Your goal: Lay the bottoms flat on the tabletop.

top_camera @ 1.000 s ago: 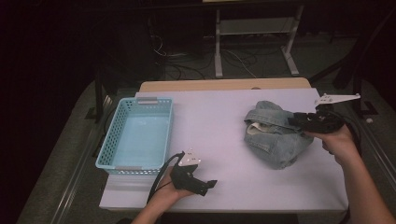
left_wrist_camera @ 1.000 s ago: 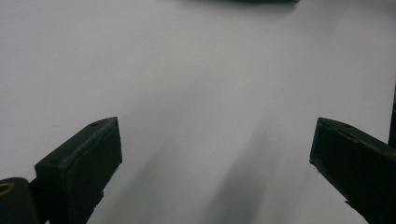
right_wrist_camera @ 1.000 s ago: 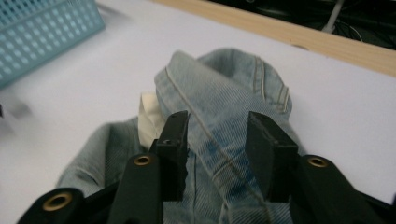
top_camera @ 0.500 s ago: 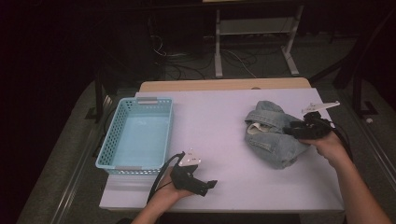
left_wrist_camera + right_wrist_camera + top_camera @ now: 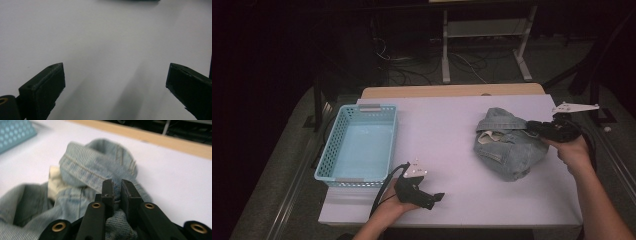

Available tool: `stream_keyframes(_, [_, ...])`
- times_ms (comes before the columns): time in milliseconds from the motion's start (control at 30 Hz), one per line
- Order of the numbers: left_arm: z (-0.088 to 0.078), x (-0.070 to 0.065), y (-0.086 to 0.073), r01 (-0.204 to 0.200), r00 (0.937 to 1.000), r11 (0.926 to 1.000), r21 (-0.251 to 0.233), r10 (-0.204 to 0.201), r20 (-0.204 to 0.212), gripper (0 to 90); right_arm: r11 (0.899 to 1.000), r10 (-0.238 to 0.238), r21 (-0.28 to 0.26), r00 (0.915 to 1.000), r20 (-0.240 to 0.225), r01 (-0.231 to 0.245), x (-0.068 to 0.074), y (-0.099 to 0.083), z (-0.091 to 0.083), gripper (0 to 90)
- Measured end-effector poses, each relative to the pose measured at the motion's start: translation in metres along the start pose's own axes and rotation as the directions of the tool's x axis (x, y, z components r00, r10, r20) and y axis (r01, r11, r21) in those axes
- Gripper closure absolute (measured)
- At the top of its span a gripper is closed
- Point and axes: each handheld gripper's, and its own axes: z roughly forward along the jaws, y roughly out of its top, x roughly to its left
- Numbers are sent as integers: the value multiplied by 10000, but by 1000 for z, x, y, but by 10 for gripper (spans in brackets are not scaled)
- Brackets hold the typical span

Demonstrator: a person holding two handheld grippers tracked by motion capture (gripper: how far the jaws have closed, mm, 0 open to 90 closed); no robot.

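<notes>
From the high view, the crumpled denim garment (image 5: pixel 507 147) sits at about three o'clock on the white table (image 5: pixel 447 125), well apart from the blue basket (image 5: pixel 359 145) at nine. Your right gripper (image 5: pixel 532 127) has just been closing on its right edge, cloth between the jaws.

In the left gripper view, your left gripper (image 5: pixel 115 92) rests spread wide over bare table — idle.

In the right gripper view, the jaws pinch only a small fold of denim. Lift fast and that shallow bite may slip, or the heavy bundle may drag and unroll — so raise it slowly.
</notes>
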Motion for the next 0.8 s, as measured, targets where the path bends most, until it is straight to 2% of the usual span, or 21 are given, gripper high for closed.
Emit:
stream_keyframes(300, [2, -1, 0, 19, 10000, 10000, 76, -20, 32, 21, 9979, 353, -572, 9972, 654, -316, -19, 9, -4, 817])
stream_keyframes(467, [3, -1, 0, 71, 9999, 9999, 78, -72, 77, 20, 9961, 687, -632, 9917, 1091, -620, -33, 8, -4, 819])
stream_keyframes(600, [3, -1, 0, 75, 9999, 9999, 97, -76, 65, 20, 9946, 1003, -406, 9825, 1572, -950, -47, -1, -4, 821])
stream_keyframes(800, [2, -1, 0, 98, 10000, 9999, 116, -98, 18, 20, 9843, 1747, -124, 9632, 2043, -1759, -68, -18, -4, 820])
